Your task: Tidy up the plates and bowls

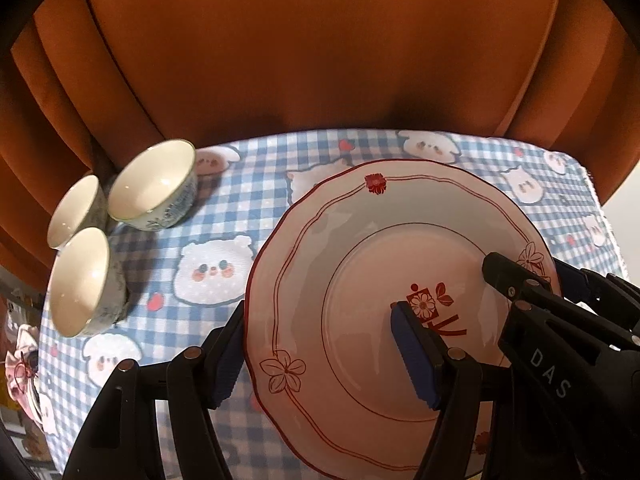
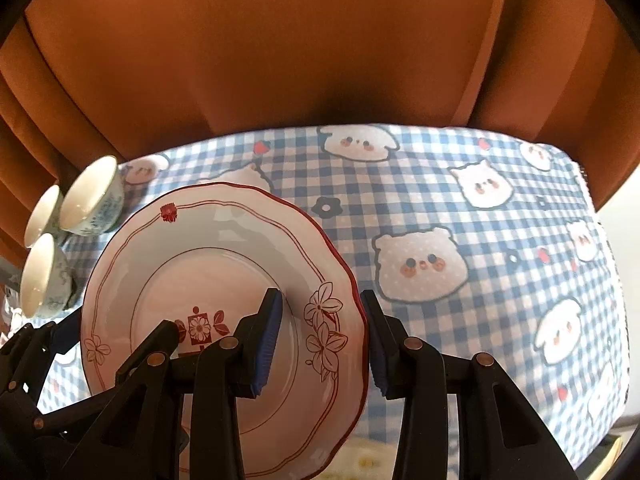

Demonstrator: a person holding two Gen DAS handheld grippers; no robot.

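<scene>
A white plate (image 1: 360, 264) with a red scalloped rim and flower prints hangs tilted a little above the checked tablecloth (image 1: 248, 168), held from both sides. My left gripper (image 1: 320, 356) is shut on its left rim, one blue pad (image 1: 414, 356) on the plate's face and the other finger beneath the edge. My right gripper (image 2: 322, 344) is shut on the right rim of the plate (image 2: 224, 264) in the same way. Three small white bowls (image 1: 154, 184) with blue-green patterns stand clustered at the table's far left, also seen as bowls (image 2: 90, 196) in the right wrist view.
The blue-and-white tablecloth (image 2: 460, 184) with bear faces covers the table. An orange upholstered chair back (image 1: 320, 48) rises just behind the far edge. The table's right edge (image 2: 600, 216) drops off to a pale floor.
</scene>
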